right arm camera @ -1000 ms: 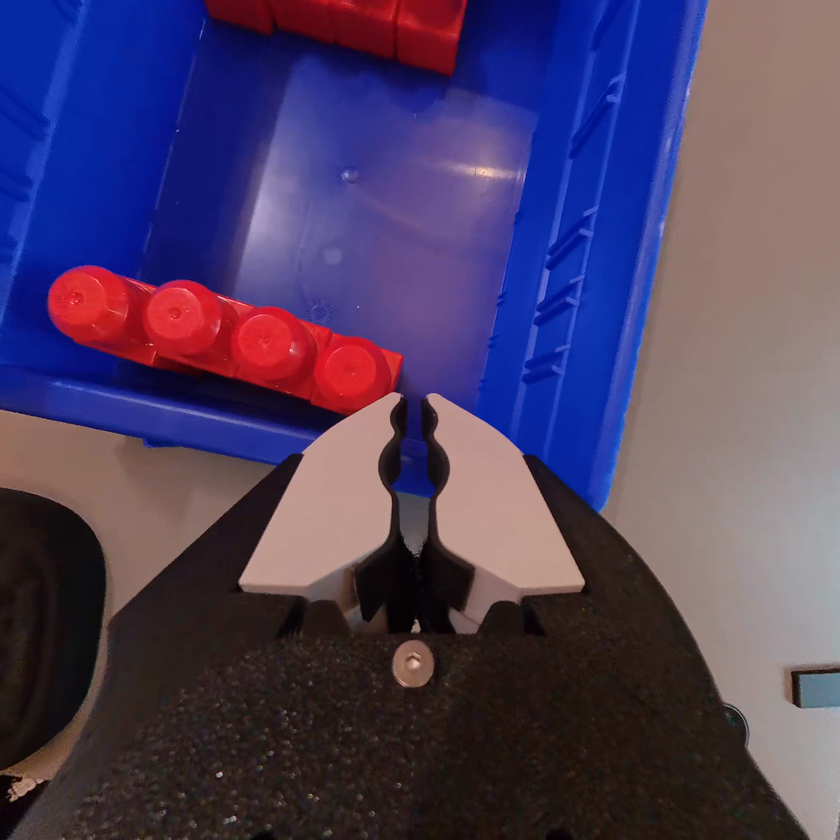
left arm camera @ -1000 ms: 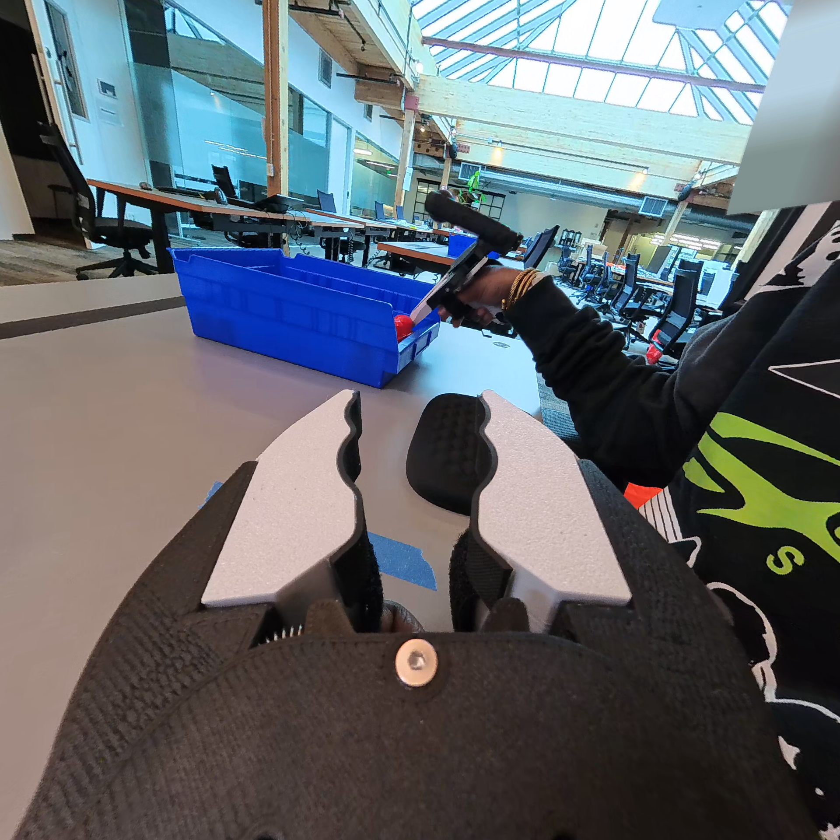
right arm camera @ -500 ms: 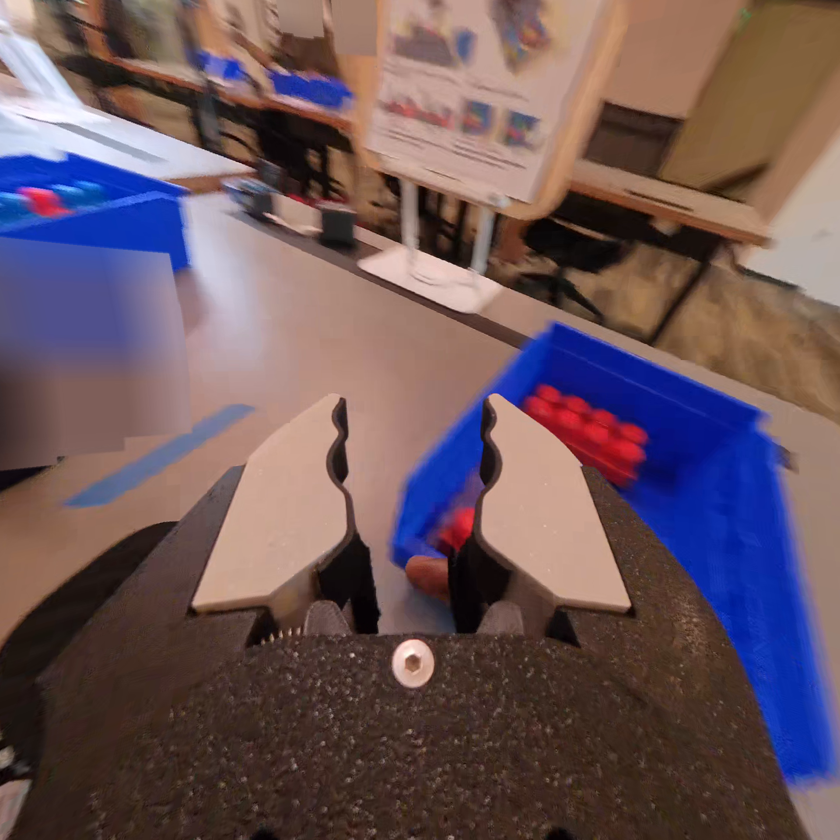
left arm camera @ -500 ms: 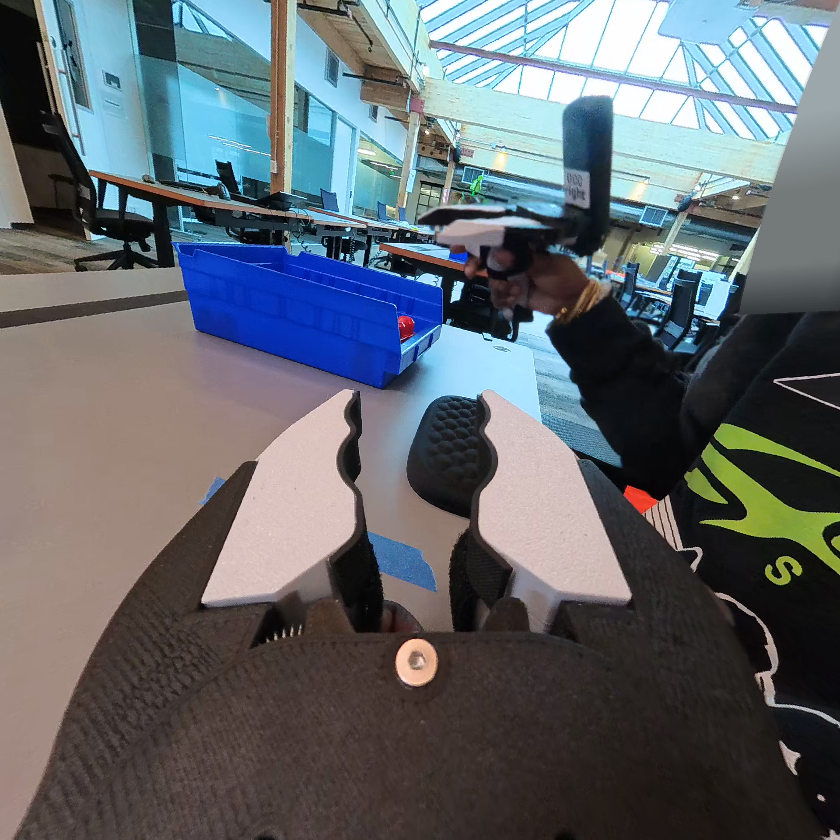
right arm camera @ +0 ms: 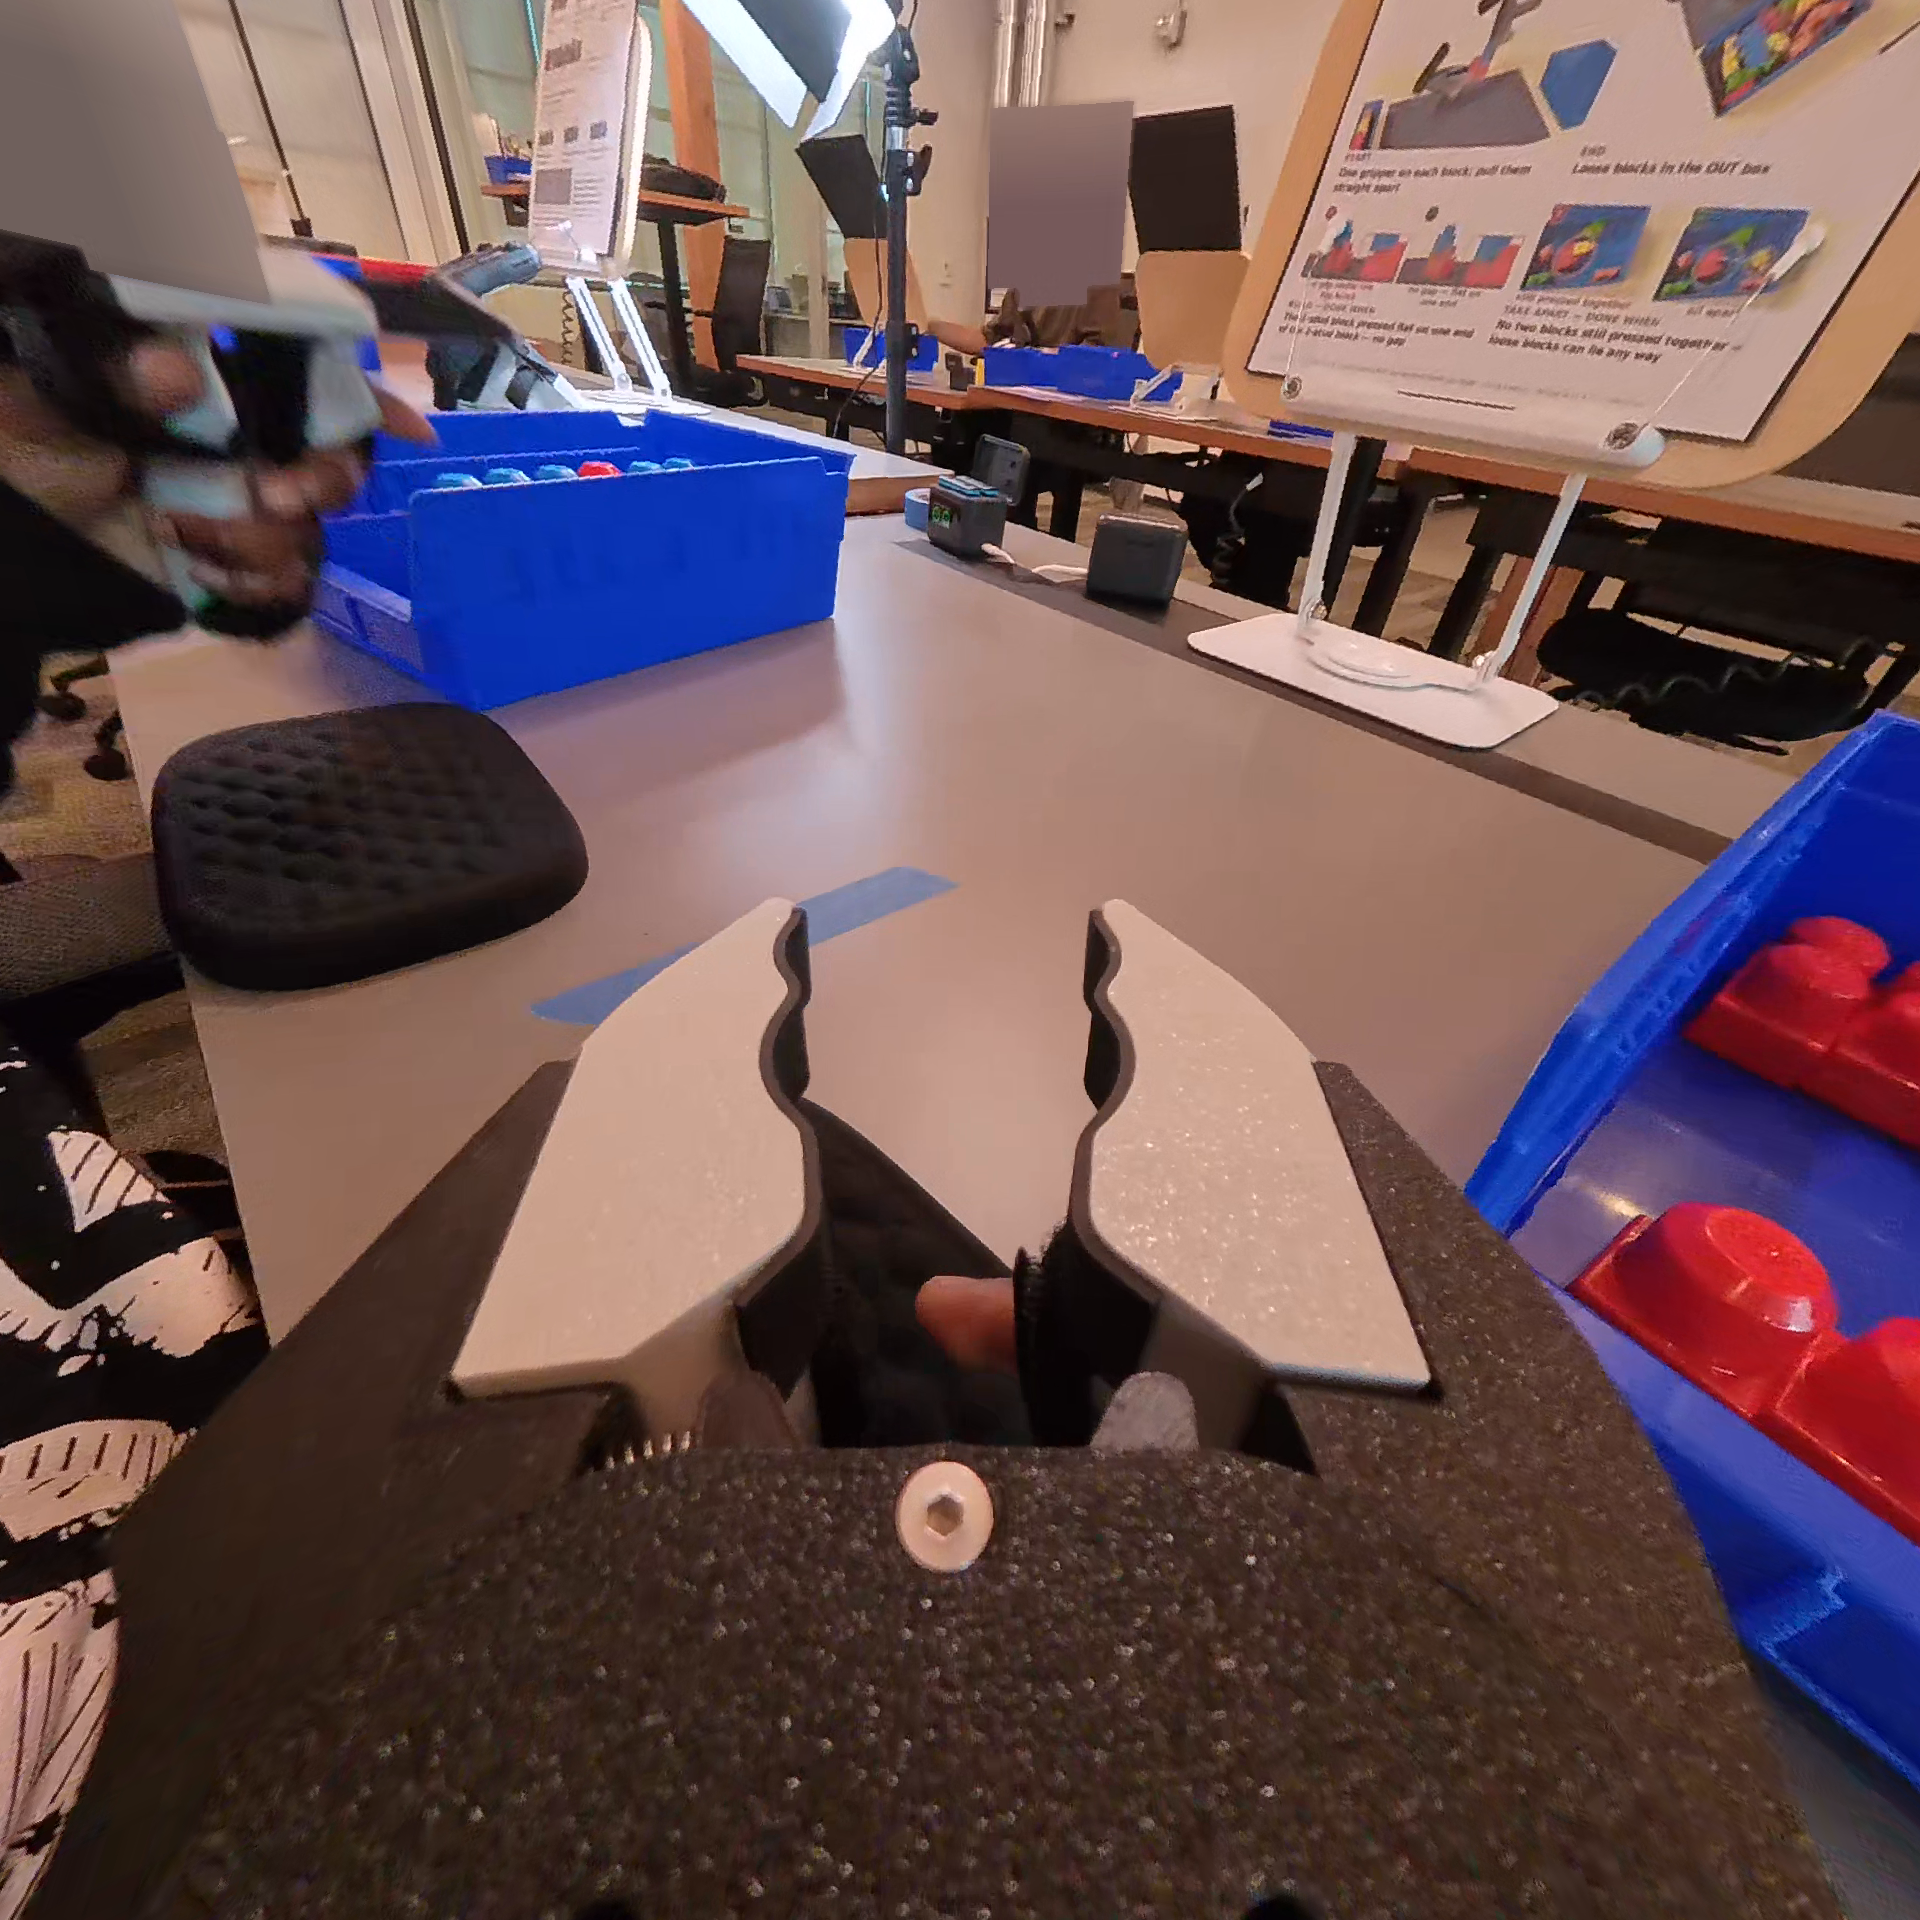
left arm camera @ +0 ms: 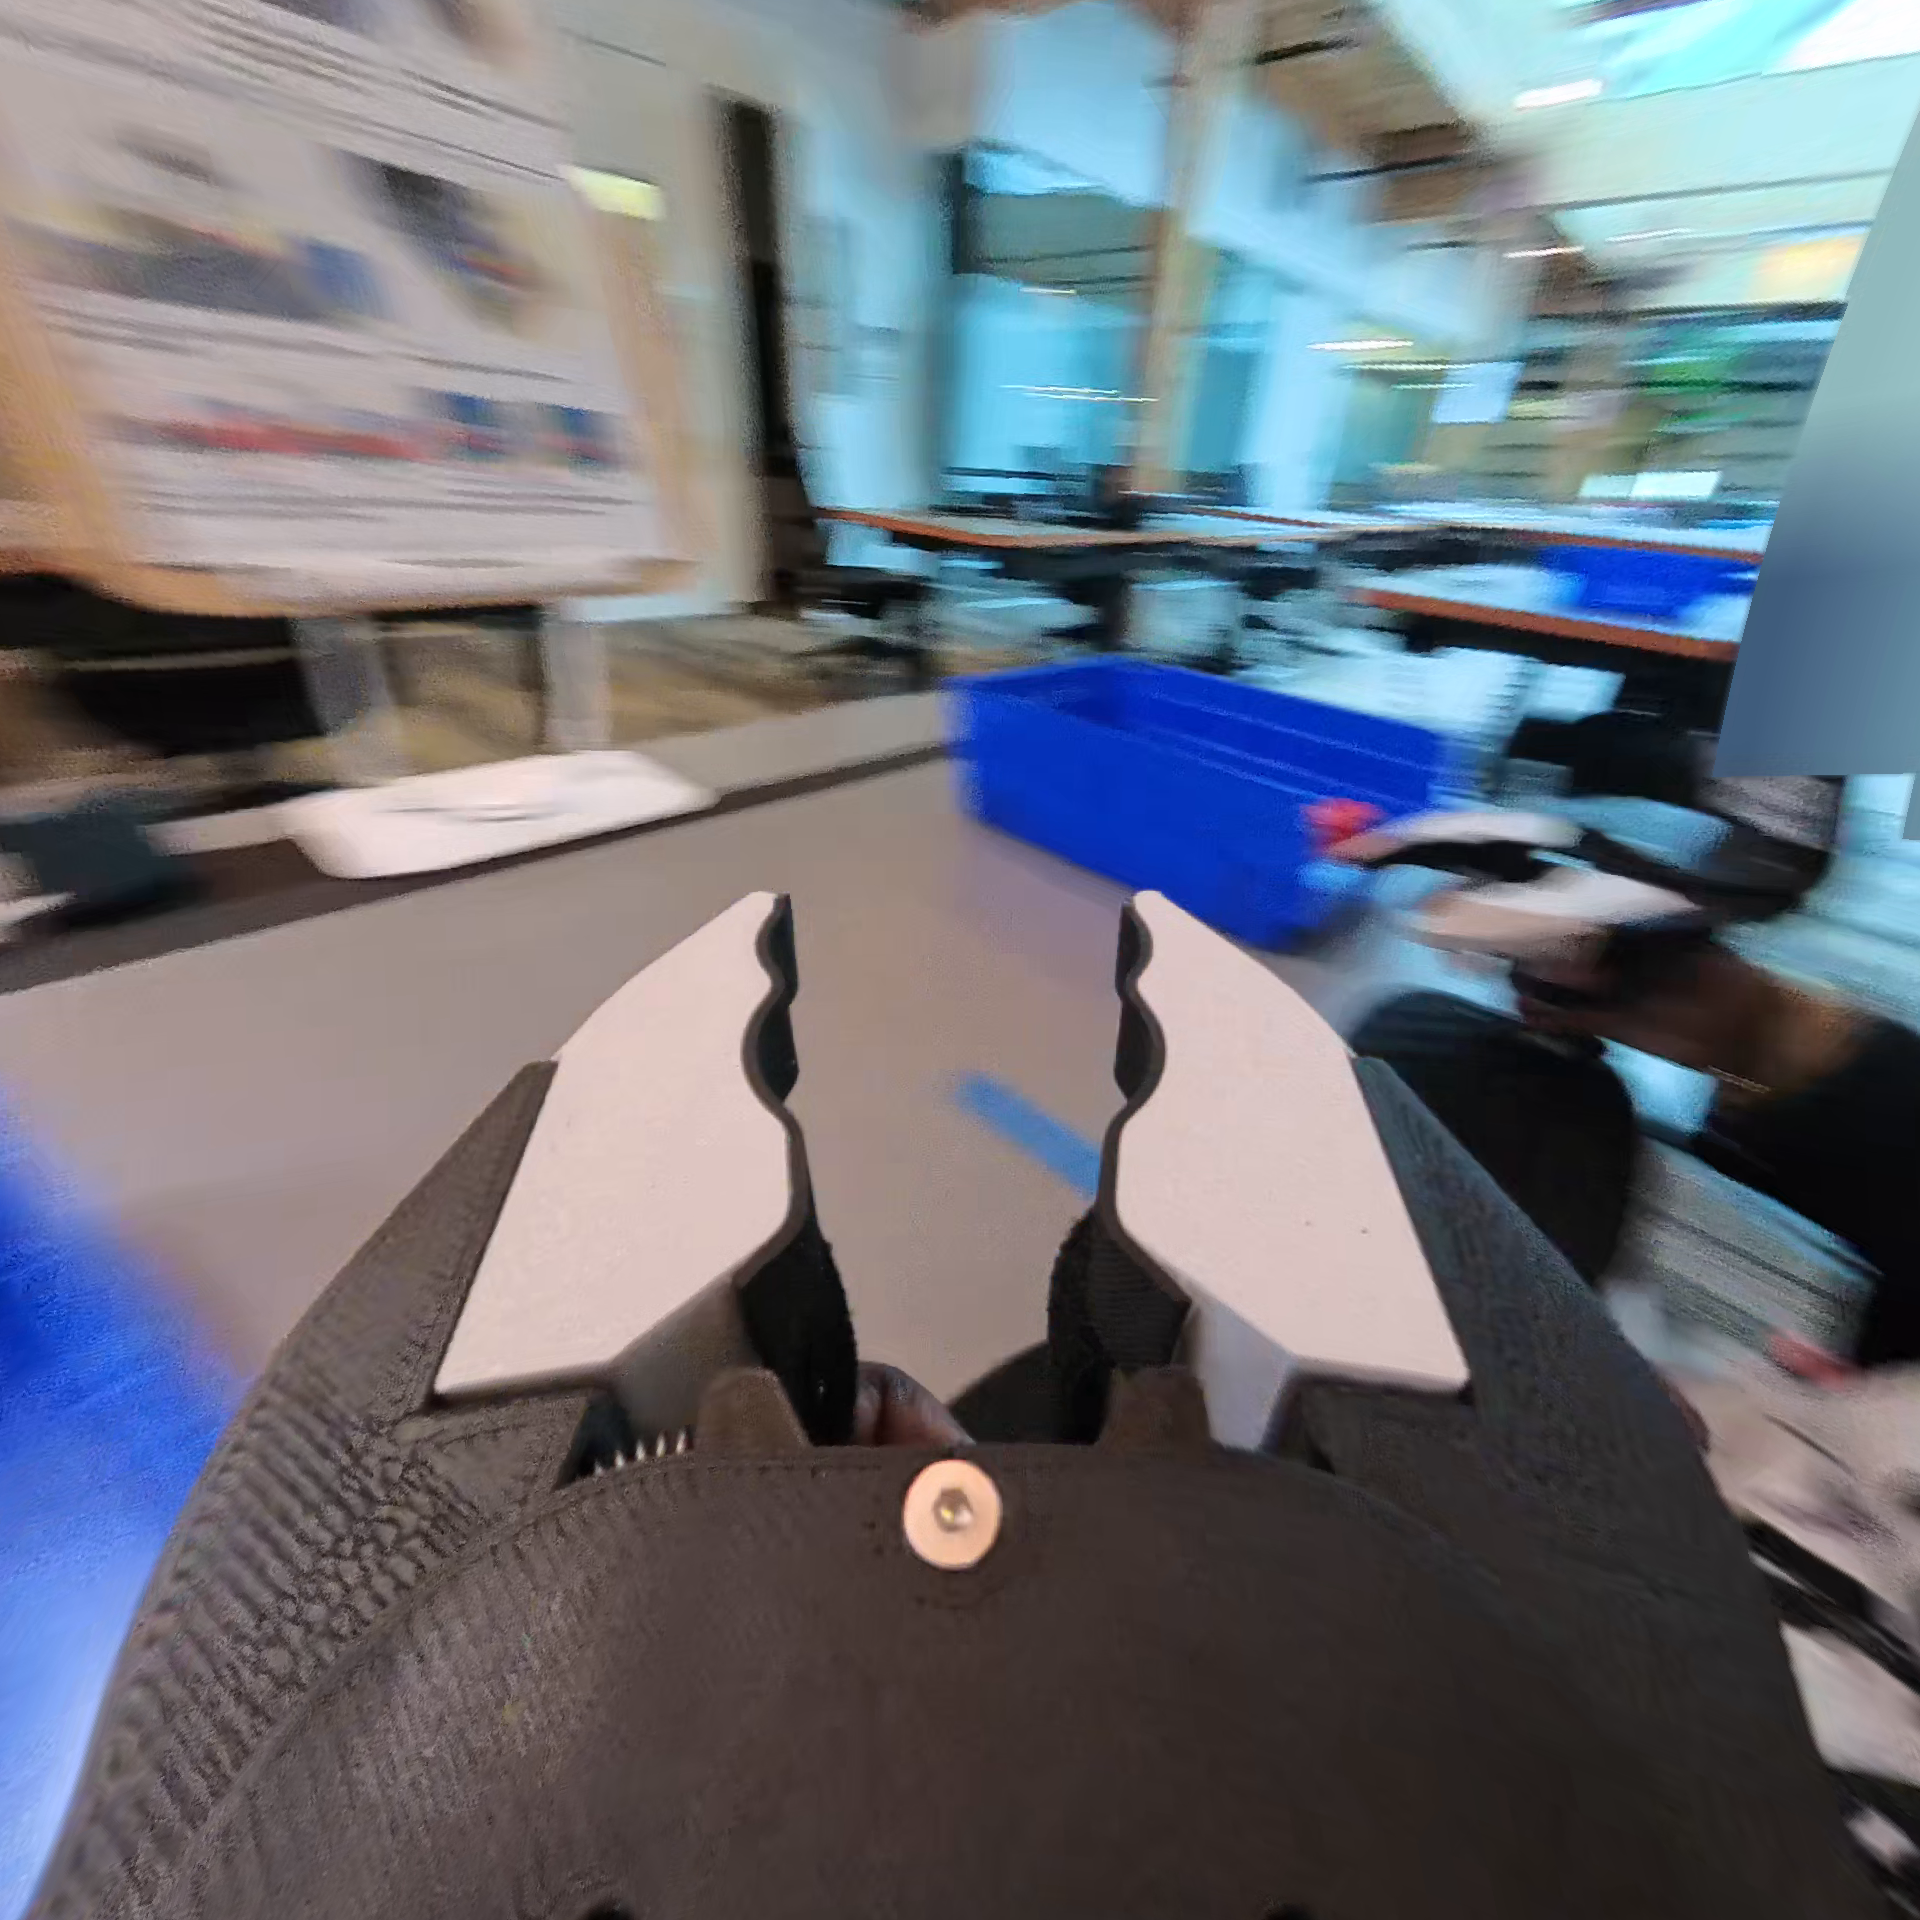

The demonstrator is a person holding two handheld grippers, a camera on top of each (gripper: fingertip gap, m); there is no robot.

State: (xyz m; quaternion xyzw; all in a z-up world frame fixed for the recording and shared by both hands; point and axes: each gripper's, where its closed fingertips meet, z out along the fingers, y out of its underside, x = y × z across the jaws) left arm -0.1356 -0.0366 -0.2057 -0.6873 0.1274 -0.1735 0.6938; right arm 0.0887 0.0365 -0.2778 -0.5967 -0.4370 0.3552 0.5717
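My left gripper point(left arm camera: 954, 914) is open and empty above the grey table point(left arm camera: 416, 1039); its view is blurred by motion. It also shows in the right wrist view point(right arm camera: 249, 353), held in a hand in front of a blue bin point(right arm camera: 623, 561) with blue and red blocks. My right gripper point(right arm camera: 940, 925) is open and empty over the table point(right arm camera: 1143, 831), with a blue bin point(right arm camera: 1683, 1039) of red blocks point(right arm camera: 1745, 1320) close at its right. In the left wrist view the right gripper point(left arm camera: 1496, 873) is at the end of that bin point(left arm camera: 1195, 769).
A black padded rest point(right arm camera: 353, 842) lies at the table's near edge. A strip of blue tape point(right arm camera: 831, 914) is on the table. A white stand with an instruction board point(right arm camera: 1371, 675), small dark devices point(right arm camera: 1132, 556) and other desks stand behind.
My right gripper opened and swung from looking down into the red-block bin to facing across the table. My left gripper opened a little wider and swung leftward, blurring its view.
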